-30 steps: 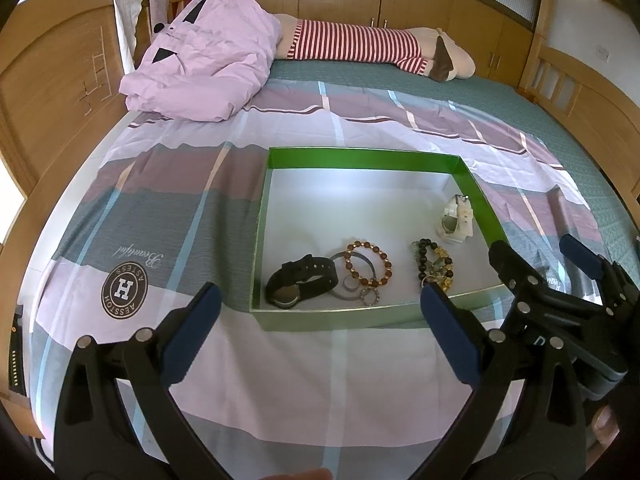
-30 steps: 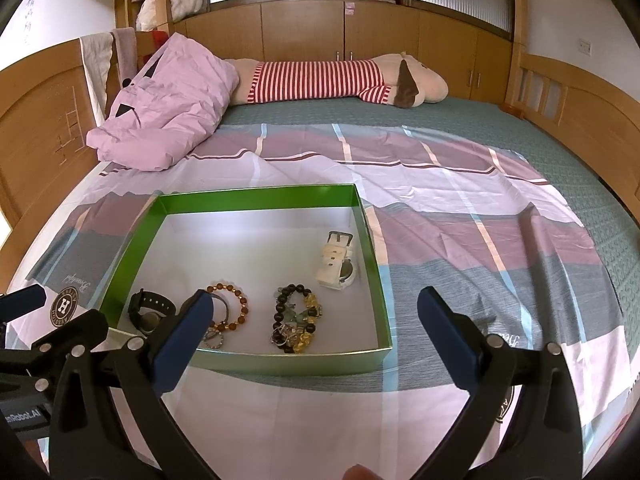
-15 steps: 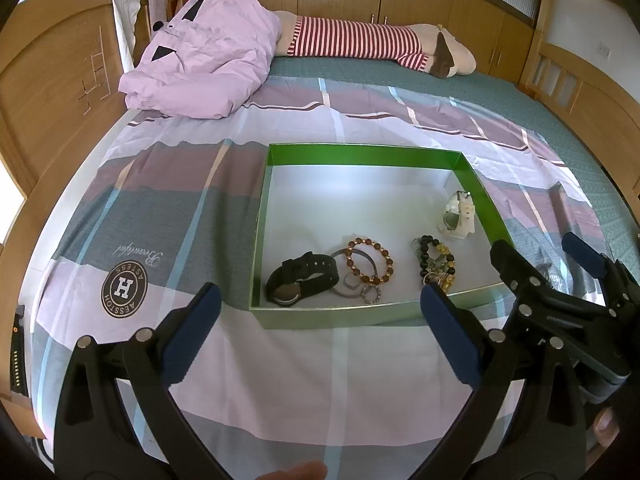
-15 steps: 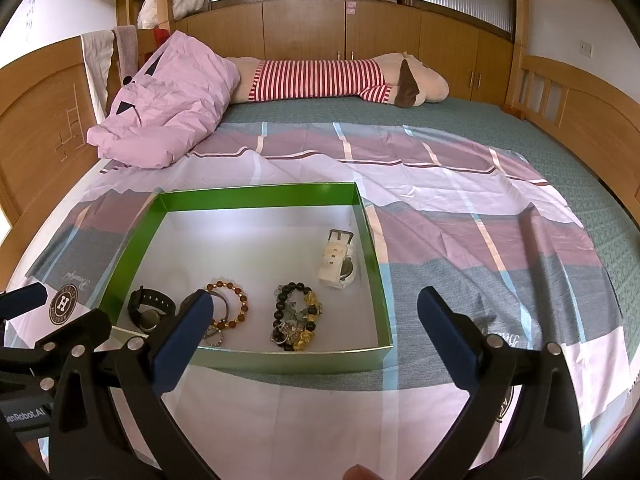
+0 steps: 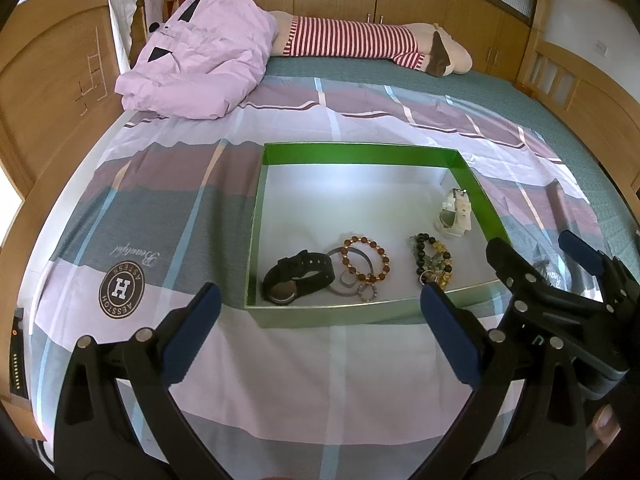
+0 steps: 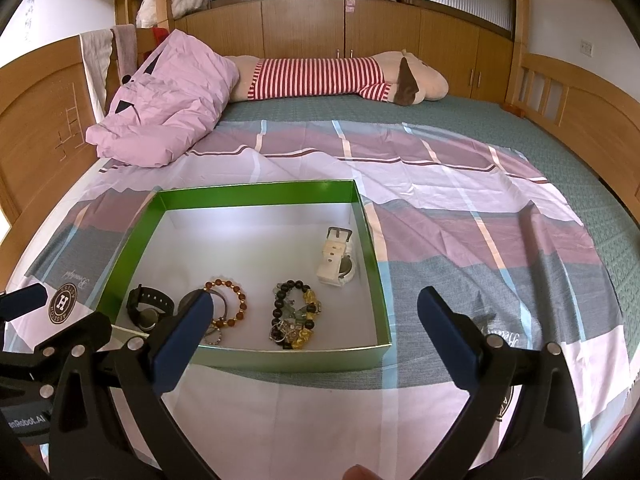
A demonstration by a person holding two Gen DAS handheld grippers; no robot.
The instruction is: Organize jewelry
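So the bed [image 6: 460, 208] with its striped sheet carries the whole setup, and the green box [image 5: 352, 151] sits on it with all the jewelry inside. Over the last second pretty much nothing has moved in there; both views just drift a hair, the box sliding slightly lower in frame. The left claw [image 5: 320, 332] and right claw [image 6: 310, 334] both hang wide open in front of the near wall, holding nothing. Inside: the white watch [image 6: 336, 258] near the right wall, black watch [image 5: 298, 276] on the left, amber bead bracelet [image 5: 366, 258] and dark bead bundle [image 6: 294, 314] between, tiny rings [image 5: 368, 291] up front. Could be sorted or waiting, honestly can't tell.
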